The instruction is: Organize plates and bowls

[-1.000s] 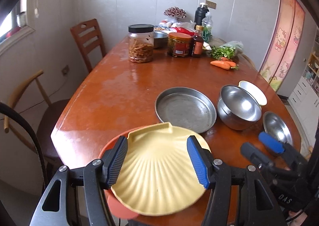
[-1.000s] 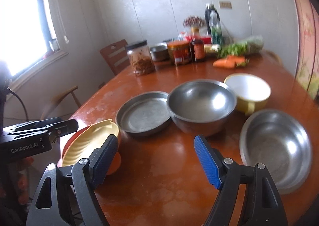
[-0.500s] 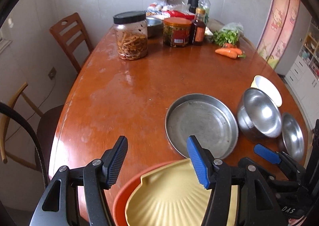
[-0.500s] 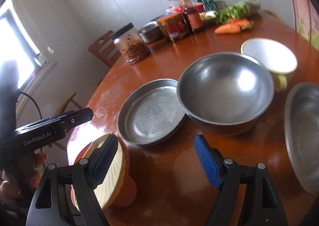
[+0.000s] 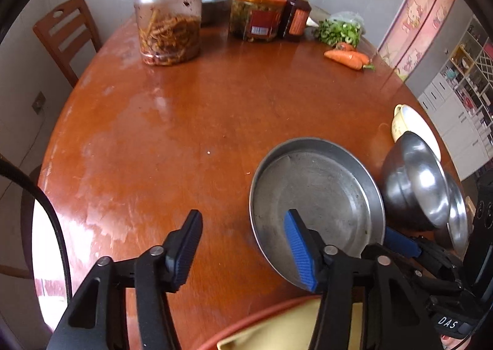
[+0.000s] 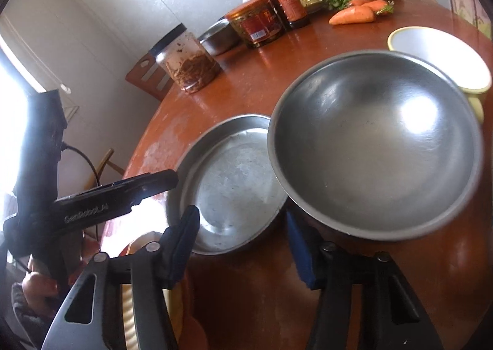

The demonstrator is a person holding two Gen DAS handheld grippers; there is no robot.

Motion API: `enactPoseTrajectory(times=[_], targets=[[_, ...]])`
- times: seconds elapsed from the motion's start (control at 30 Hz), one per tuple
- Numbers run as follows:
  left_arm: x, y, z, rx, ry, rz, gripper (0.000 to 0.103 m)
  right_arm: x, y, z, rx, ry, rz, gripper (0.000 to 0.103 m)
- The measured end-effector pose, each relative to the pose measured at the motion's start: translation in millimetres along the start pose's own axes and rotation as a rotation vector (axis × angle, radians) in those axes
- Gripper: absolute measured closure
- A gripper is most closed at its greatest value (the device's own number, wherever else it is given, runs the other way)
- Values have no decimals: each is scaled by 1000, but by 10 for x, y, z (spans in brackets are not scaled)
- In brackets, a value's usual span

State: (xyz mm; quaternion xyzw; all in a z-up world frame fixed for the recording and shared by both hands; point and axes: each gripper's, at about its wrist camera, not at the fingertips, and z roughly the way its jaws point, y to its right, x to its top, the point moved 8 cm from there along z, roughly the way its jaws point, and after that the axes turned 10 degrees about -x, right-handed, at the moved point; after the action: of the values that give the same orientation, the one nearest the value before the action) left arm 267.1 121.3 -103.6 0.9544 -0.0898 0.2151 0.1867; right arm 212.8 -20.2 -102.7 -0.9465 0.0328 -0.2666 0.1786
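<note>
Yellow plate (image 5: 286,334) mostly cut off beneath open left tongs (image 5: 243,249).

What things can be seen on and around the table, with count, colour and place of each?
Table: one, reddish-brown wood.
Flat metal pan: one, grey, near edge.
Steel bowl: one, silver, beside the pan.
Shallow steel dish: one, silver, behind that bowl.
Yellow cup: one, white inside, beyond the bowl.
Yellow plate: one, on an orange plate, nearest edge.
Jars: two, far side.
Sauce bottle: one, dark.
Carrots: orange, by green herbs.
Chair: one, wooden.
Left gripper: open, black and blue.
Right gripper: open.
</note>
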Motion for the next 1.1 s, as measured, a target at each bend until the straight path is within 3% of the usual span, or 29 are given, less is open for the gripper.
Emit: enactPoseTrajectory(times=[0.03,0.2,0.27,0.53,0.77,1.1], targets=[[9,-10,30,2,-7,7,52,9,-2,22,-1,2,0,50],[8,-100,138,43,-37,15,78,33,-71,86,-11,5,-30,54],[13,-116,147,38,-35,27,82,39,-107,113,-16,11,-41,54],[-1,-192,104,37,-11,24,82,49,-335,235,-77,31,-197,52],[-19,-235,69,40,-1,15,82,101,-389,336,-179,59,-314,61],[62,-228,-333,25,102,7,82,248,-607,61,-144,146,-347,62]])
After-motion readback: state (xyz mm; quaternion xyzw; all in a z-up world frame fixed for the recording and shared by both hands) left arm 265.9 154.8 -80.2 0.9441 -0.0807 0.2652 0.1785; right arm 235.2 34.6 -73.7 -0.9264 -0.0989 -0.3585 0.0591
